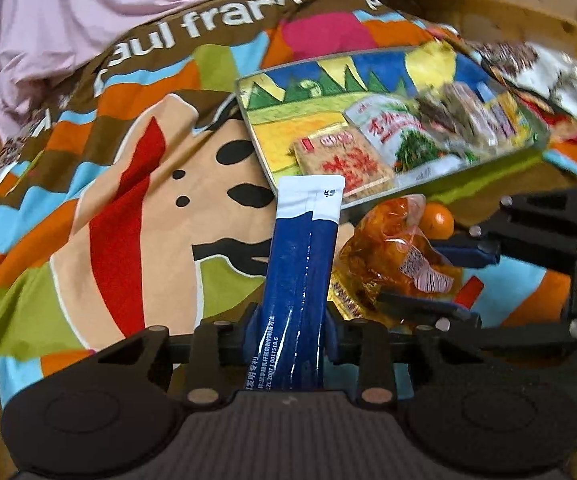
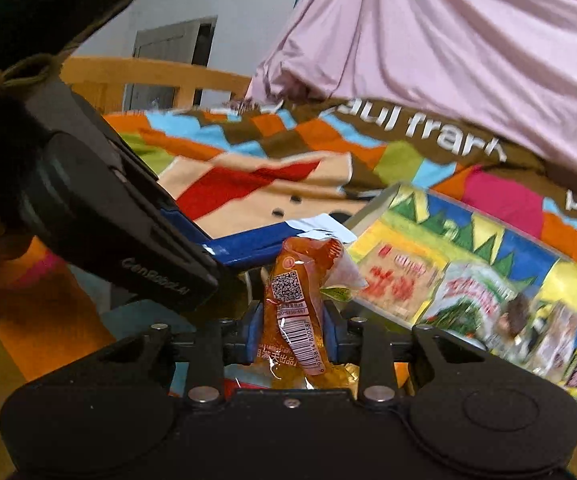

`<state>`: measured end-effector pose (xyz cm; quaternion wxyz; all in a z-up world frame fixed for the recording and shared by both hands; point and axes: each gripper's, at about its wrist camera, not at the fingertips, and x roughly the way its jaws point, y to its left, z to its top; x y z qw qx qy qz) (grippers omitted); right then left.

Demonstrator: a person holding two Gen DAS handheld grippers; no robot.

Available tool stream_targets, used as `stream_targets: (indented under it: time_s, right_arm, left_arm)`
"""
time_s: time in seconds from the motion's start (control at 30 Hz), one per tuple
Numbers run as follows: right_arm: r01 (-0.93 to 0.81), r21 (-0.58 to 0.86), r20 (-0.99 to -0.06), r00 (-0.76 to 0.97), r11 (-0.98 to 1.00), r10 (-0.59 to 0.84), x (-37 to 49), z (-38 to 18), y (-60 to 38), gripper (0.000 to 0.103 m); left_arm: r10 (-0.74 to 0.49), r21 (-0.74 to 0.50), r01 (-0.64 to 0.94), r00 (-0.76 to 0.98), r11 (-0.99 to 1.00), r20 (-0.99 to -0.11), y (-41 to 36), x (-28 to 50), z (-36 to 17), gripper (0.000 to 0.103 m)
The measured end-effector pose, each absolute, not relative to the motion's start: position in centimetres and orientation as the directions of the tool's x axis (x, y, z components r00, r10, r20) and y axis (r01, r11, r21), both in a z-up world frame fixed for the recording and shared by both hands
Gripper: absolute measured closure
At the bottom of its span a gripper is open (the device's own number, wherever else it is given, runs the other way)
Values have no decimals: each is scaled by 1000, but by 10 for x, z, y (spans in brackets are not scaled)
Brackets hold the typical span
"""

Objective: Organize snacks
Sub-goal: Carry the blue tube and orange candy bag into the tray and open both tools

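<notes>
A stick sachet (image 1: 302, 264) stood clamped between the left gripper's (image 1: 290, 330) pads, its far end reaching over the near edge of the tray (image 1: 272, 120). To its right, the right gripper (image 1: 456, 280) held a sealed snack packet (image 1: 392, 256). In the tray lay a flat packet (image 1: 342, 164), a pouch (image 1: 404, 136) to its right, and beyond that possibly more packets, blurred. Everything rested on the bedspread (image 1: 128, 216).

Snack packets (image 1: 484, 116) at the tray's (image 1: 272, 92) far end, beyond the right gripper (image 1: 464, 280), are blurred, labels unreadable
</notes>
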<state>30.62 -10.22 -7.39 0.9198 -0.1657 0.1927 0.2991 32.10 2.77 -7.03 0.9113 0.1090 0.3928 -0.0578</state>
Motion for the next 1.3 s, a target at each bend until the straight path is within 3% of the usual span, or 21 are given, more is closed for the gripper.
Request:
stream_targets:
  time_s: [0.43,0.7,0.9,1.3]
  right_arm:
    - [-459,-112,-290,863,881,413,345,-33,-147,71]
    - [-288,68,-225,928,955,296,424,-36,-189,70]
    - [-200,186,-244,939,962,242,465,-44,-236,70]
    - [-188,200,-338,908,962,247,498,-71,-244,70]
  left_arm:
    - [-18,95,101,775,990,-632,7,350,-17,68]
    - [-19,65,71,809,995,-588,-17,408,-2,68]
    - [-7,80,69,800,994,-600,-46,450,-23,68]
    - [-42,77,120,760,990,-649,-92,497,-68,68]
